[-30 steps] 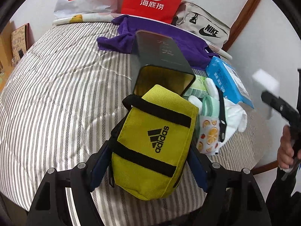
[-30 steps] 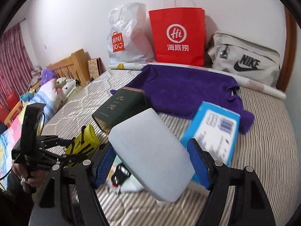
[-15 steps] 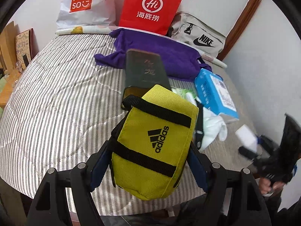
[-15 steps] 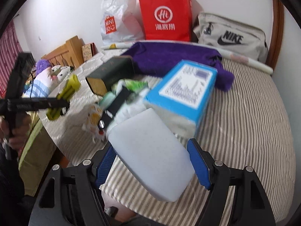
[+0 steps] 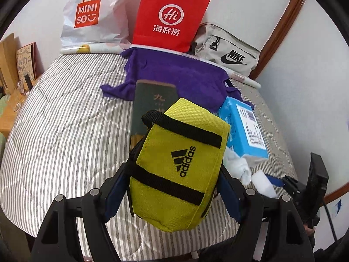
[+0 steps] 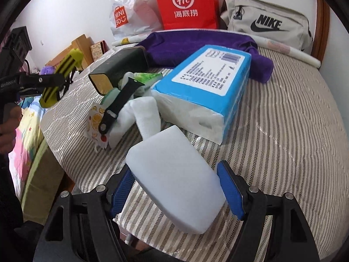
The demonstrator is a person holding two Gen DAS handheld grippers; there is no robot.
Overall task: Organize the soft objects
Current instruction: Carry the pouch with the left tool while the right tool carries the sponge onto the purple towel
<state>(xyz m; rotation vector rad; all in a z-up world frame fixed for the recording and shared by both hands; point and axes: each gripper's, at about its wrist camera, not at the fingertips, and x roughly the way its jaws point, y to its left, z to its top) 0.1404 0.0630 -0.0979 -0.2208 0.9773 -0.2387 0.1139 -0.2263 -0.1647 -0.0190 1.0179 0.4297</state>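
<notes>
Yellow pouch (image 5: 176, 170) clamped in left gripper (image 5: 172, 194), white sponge (image 6: 176, 174) in right gripper (image 6: 176, 194)

Two wrist fisheyes, both angled down over the striped bed (image 5: 65, 131) from its near edge toward the wall.
Left view sits close behind a yellow pouch (image 5: 178, 170), right view close behind a white sponge (image 6: 176, 179). Both share the red bag (image 5: 172, 15), purple cloth (image 6: 196, 41), blue tissue pack (image 6: 205, 80), dark box (image 5: 152, 104); each catches the other gripper at its frame edge.
</notes>
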